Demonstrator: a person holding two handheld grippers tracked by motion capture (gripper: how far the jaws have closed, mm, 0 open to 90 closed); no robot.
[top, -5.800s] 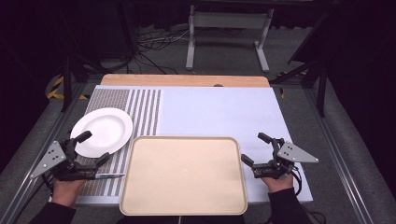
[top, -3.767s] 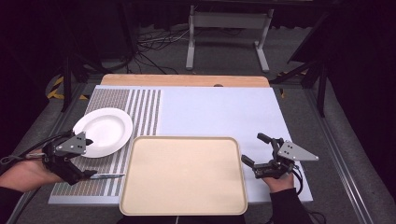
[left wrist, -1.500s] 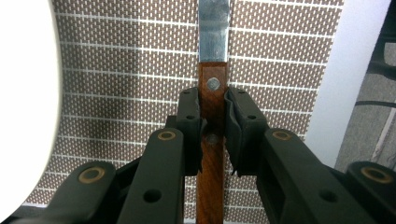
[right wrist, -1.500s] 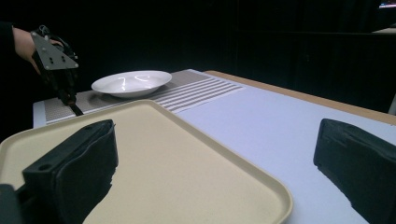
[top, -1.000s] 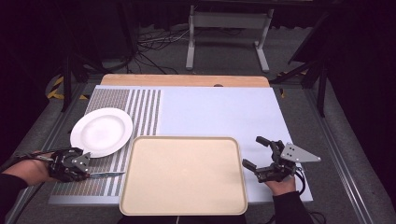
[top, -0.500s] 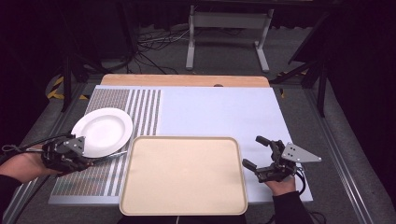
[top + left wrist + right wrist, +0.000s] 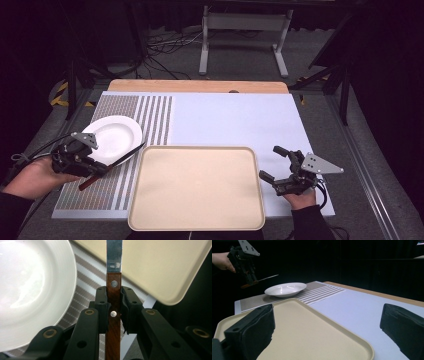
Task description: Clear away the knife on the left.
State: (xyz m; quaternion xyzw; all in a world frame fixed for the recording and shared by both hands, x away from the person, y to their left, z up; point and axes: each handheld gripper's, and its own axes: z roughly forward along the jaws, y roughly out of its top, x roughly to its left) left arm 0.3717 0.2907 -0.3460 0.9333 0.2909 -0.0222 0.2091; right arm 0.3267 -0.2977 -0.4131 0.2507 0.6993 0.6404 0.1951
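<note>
A knife (image 7: pixel 120 161) with a brown wooden handle (image 7: pixel 113 312) and a steel blade is held in the air at the left. My left gripper (image 7: pixel 97 170) is shut on the handle, and the blade tip points toward the corner of the beige tray (image 7: pixel 195 148). The pads (image 7: pixel 102 302) press both sides of the handle just behind the blade. A white plate (image 7: pixel 112 137) lies on the striped mat beside the knife. My right gripper (image 7: pixel 272 162) rests open at the tray's right edge, with nothing between its fingers (image 7: pixel 252 327). In the right gripper view the left gripper (image 7: pixel 249 277) hangs above the mat with the knife (image 7: pixel 265 278).
A patterned grey mat (image 7: pixel 145 112) covers the left part of the pale blue table top (image 7: pixel 235 120). A wooden strip (image 7: pixel 200 86) runs along the far edge. Metal stands and cables sit on the floor beyond.
My left gripper closed on the knife where it lay on the mat beside the tray and has lifted it, moving up and toward the plate. The right gripper has stayed in place.
</note>
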